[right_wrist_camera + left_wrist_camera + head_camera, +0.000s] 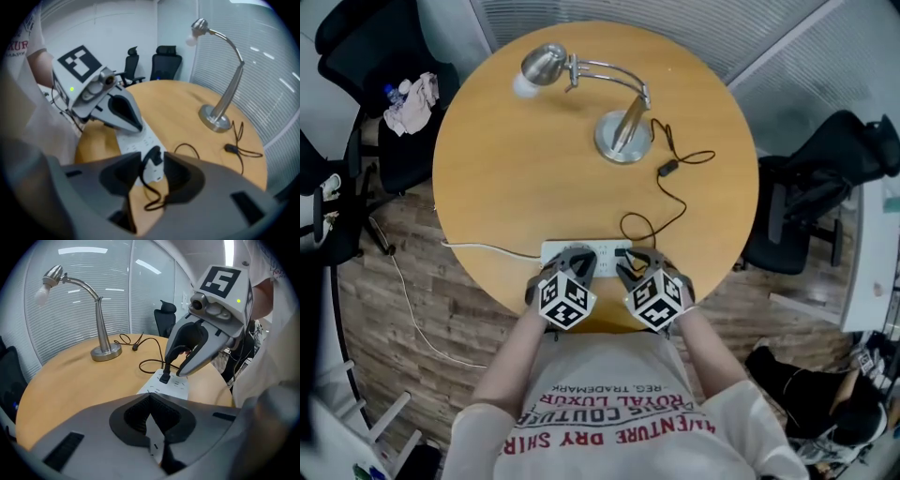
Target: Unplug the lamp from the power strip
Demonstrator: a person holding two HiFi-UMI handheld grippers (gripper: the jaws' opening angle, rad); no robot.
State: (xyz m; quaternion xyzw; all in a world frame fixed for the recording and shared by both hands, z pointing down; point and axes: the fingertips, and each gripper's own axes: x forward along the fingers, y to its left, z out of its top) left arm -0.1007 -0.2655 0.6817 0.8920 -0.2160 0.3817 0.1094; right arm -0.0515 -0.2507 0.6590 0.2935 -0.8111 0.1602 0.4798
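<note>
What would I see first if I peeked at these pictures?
The left gripper and right gripper hang over a white power strip at the round table's near edge. The right one's open jaws straddle a black plug. A shiny lamp stands at the far side.

Round wooden table [525, 178] — black office chair [830, 173] beside it, crumpled cloth [412, 103] opposite

A: Lamp [623, 136] finish?
B: Polished metal, glossy. Table [516, 187]: smooth wood-look top, satin sheen.
A: Power strip [173, 389]?
B: White plastic, smooth. Left gripper [150, 397] shells: matt grey plastic; ribbed black pads [133, 416]. Floor [403, 309]: grained wood planks, matt.
</note>
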